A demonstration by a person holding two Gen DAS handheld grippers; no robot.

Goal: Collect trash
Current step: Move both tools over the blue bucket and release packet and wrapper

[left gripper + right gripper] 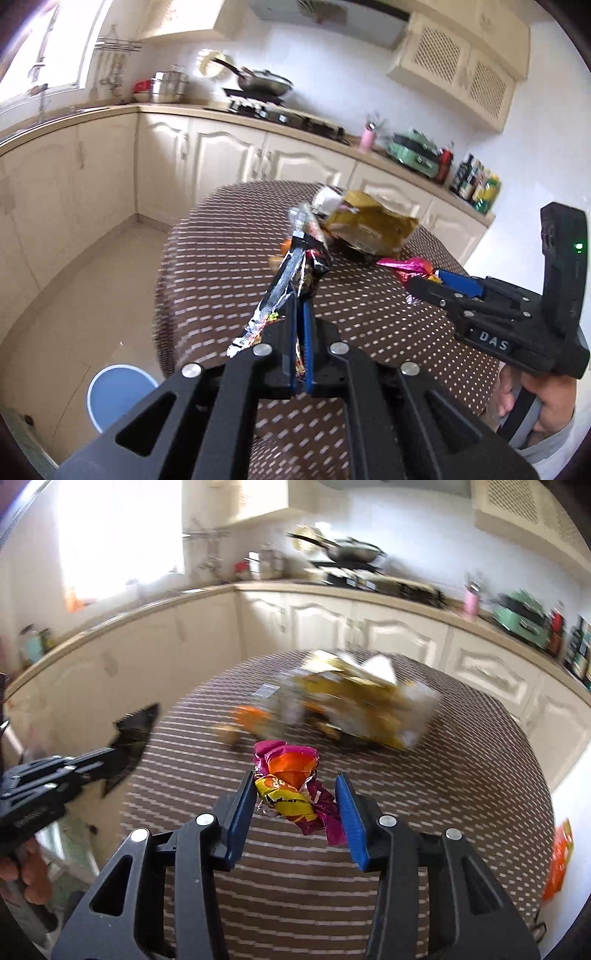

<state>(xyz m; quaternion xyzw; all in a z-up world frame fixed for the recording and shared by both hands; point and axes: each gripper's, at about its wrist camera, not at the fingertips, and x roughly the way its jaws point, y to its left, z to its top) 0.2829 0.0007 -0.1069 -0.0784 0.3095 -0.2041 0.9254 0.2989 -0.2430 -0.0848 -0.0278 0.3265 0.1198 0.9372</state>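
Observation:
My left gripper [300, 295] is shut on a dark foil snack wrapper [295, 273] and holds it up above the round table [221, 266]. The same wrapper shows at the left of the right wrist view [129, 742]. My right gripper [295, 794] has its jaws apart around a crumpled pink, orange and yellow wrapper [291, 786]; the left pad touches it. This wrapper also shows in the left wrist view [406, 267] at the right gripper's tips. A crumpled gold bag [369, 225] lies on the table farther back, blurred in the right wrist view [362, 705].
A blue bin [118, 395] stands on the floor left of the table. Small orange scraps [251, 716] lie by the gold bag. An orange packet [557, 864] shows at the table's right edge. Cream kitchen cabinets [221, 155] and a counter ring the table.

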